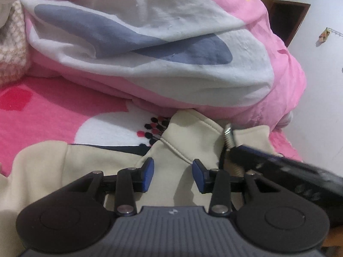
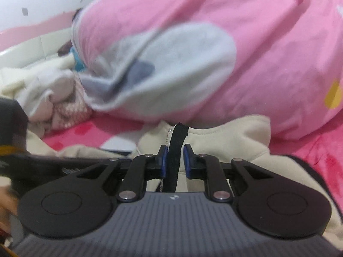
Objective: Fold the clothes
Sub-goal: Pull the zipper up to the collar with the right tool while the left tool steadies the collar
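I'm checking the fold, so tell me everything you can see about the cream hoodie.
The cream hoodie looks like soft fleece with stitched seams, lying rumpled on the pink bedsheet, its top against the pink duvet. The right gripper pinches its black strap; a bead chain hangs alongside. The left gripper hovers open above it.

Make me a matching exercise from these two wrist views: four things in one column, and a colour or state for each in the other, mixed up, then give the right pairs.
Things:
1. left gripper
2. right gripper
3. hoodie
4. quilt

States:
A. heaped up behind the hoodie, pink with white and grey-blue patches
B. cream, spread on the bed
C. jaws apart over cream cloth, nothing pinched
D. jaws shut on a black strap

Pairs: 1-C, 2-D, 3-B, 4-A
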Action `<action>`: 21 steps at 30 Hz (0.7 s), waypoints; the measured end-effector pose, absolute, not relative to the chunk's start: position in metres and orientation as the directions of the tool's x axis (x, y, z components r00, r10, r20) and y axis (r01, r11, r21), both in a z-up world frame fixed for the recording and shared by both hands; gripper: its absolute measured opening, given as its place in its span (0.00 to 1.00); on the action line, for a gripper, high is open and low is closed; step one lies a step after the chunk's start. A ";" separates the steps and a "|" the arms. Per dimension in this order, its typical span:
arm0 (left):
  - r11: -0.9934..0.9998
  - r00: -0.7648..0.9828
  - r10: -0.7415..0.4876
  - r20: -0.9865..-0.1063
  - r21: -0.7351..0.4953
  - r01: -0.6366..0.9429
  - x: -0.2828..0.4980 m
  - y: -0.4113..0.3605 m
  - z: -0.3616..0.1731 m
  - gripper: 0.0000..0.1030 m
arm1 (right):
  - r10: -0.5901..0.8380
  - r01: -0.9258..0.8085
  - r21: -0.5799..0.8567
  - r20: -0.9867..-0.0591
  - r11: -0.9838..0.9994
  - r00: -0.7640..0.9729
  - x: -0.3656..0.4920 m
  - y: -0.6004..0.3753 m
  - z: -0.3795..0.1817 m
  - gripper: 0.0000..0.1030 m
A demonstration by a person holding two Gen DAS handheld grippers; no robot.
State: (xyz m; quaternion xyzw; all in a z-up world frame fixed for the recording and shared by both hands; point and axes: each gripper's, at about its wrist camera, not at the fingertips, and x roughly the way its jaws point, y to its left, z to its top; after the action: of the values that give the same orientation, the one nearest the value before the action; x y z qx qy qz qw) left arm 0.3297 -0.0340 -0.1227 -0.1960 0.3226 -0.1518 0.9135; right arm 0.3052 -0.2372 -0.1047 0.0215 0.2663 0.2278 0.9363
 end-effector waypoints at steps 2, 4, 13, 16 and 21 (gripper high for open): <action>0.868 0.746 -0.416 -0.521 -0.471 0.156 0.330 -0.032 -0.124 0.40 | 0.445 -0.414 0.178 -0.498 0.892 0.744 0.310 -0.240 -0.110 0.14; 0.861 0.745 -0.425 -0.514 -0.484 0.157 0.330 -0.031 -0.126 0.40 | 0.453 -0.416 0.192 -0.502 0.889 0.737 0.313 -0.242 -0.113 0.14; 0.823 0.743 -0.489 -0.457 -0.523 0.220 0.323 -0.027 -0.122 0.54 | 0.499 -0.380 0.324 -0.557 0.867 0.664 0.347 -0.247 -0.124 0.19; 0.808 0.732 -0.524 -0.435 -0.527 0.264 0.319 -0.030 -0.119 0.58 | 0.551 -0.311 0.468 -0.566 0.827 0.613 0.363 -0.262 -0.126 0.20; 0.795 0.715 -0.557 -0.422 -0.520 0.313 0.317 -0.038 -0.116 0.60 | 0.615 -0.187 0.631 -0.574 0.753 0.540 0.387 -0.281 -0.130 0.21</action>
State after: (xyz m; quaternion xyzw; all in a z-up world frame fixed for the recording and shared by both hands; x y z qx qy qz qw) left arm 0.3168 -0.0375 -0.1163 -0.2104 0.2900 -0.2413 0.9019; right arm 0.3869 -0.2810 -0.1299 0.2575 0.4157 0.2393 0.8389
